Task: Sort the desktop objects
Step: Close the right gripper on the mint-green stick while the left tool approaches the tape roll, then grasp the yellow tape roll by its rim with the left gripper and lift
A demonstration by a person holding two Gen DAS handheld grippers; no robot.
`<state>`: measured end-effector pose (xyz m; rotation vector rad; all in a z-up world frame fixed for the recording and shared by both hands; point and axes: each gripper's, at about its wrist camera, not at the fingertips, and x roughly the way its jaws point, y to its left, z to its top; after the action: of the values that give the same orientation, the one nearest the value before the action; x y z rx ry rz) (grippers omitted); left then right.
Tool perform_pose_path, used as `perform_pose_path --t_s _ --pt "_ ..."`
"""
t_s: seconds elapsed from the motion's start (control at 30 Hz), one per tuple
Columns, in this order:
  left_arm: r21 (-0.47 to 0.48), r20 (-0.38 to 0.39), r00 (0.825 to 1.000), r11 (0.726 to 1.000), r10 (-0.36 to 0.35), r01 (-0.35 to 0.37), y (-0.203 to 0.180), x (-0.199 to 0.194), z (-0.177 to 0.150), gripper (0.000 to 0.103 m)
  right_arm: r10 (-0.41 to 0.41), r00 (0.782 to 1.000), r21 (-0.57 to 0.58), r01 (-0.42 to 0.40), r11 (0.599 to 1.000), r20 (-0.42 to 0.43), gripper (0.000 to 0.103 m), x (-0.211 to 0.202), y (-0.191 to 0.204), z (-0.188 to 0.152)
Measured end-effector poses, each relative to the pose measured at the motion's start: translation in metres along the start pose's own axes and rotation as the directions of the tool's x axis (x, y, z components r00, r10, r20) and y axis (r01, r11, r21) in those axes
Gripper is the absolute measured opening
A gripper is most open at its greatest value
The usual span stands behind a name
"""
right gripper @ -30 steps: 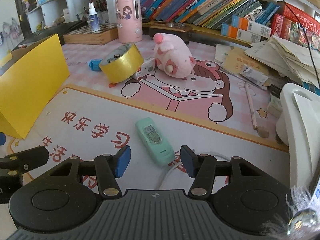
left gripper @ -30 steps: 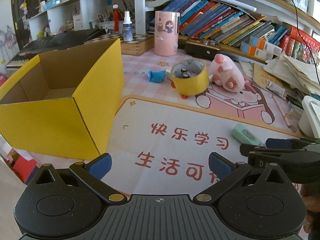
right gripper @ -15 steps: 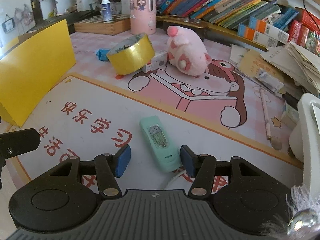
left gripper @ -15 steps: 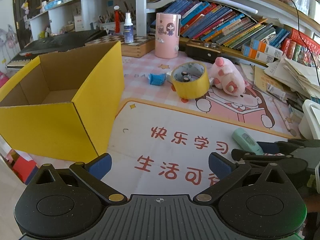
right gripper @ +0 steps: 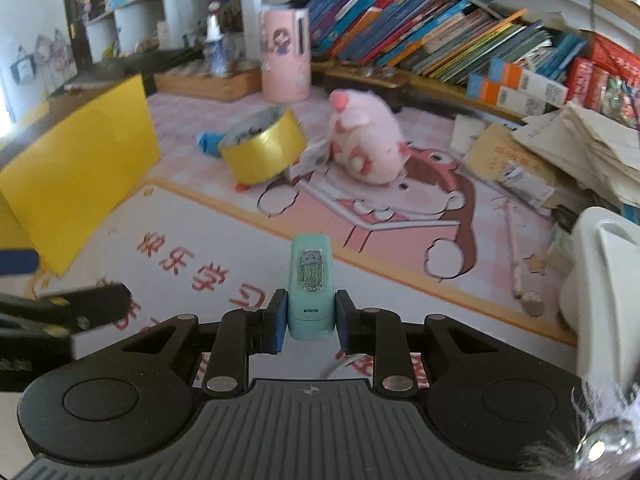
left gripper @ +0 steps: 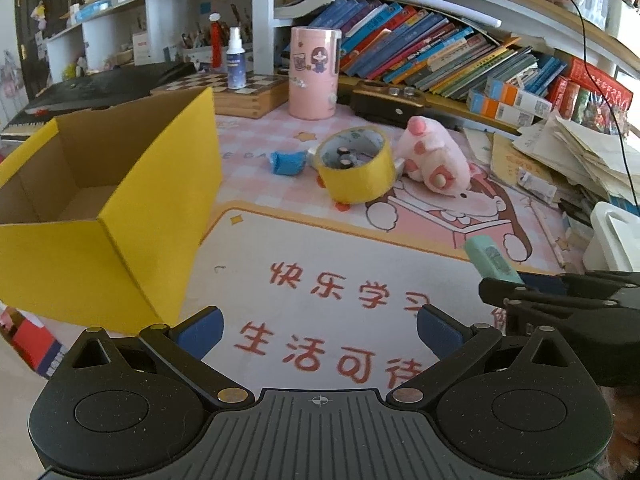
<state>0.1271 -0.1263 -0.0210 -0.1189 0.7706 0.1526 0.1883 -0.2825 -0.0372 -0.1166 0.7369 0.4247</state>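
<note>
My right gripper (right gripper: pixel 311 322) is shut on a mint-green correction tape (right gripper: pixel 311 284), which sticks out forward between the blue pads, lifted off the desk mat. It also shows in the left wrist view (left gripper: pixel 493 258), held by the right gripper (left gripper: pixel 532 284). My left gripper (left gripper: pixel 318 326) is open and empty over the mat. An open yellow cardboard box (left gripper: pixel 120 200) stands at the left, also in the right wrist view (right gripper: pixel 76 176). A yellow tape roll (left gripper: pixel 356 170), a blue wrapped item (left gripper: pixel 286 162) and a pink plush toy (left gripper: pixel 434 158) lie behind.
A pink cylinder holder (left gripper: pixel 314 74), a chessboard box with a spray bottle (left gripper: pixel 236 62) and rows of books (left gripper: pixel 440 60) line the back. Stacked papers (left gripper: pixel 580 152) and a white container (left gripper: pixel 616 236) sit at the right. A pencil (right gripper: pixel 516 256) lies on the mat.
My right gripper has closed on the correction tape and lifted it off the mat, turning it straight ahead. The left gripper has stayed open and nearly still.
</note>
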Motion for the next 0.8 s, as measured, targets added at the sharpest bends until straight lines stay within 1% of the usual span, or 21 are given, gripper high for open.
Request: perform_pose_path --t_s 0.2,0.37,0.67,0.73,0.8 --pt "-0.02 -0.005 1.0 1.0 -0.024 0.024 -0.008 0.012 0.008 0.103 -0.02 1.0 0.04 0.02 0.999 -0.003 0.023 -0.009 -0.011 0.003" --pt "-0.032 0.0 1.0 0.999 -0.024 0.024 -0.013 0.025 0.02 0.103 -0.037 0.999 0.06 0.038 0.997 -0.013 0.023 -0.009 -0.021 0.002" --pt "-0.054 0.013 1.0 0.998 -0.026 0.027 -0.013 0.065 0.049 0.102 -0.021 1.0 0.093 0.022 0.995 -0.017 0.023 -0.003 -0.028 0.004" --pt "-0.063 0.013 1.0 0.998 -0.026 0.027 -0.012 0.074 0.055 0.101 -0.017 1.0 0.093 0.019 0.995 -0.019 0.023 -0.001 -0.028 0.005" --pt "-0.074 0.008 1.0 0.997 -0.028 0.028 -0.01 0.085 0.062 0.098 -0.014 1.0 0.092 0.016 0.996 -0.022 0.023 0.002 -0.028 0.006"
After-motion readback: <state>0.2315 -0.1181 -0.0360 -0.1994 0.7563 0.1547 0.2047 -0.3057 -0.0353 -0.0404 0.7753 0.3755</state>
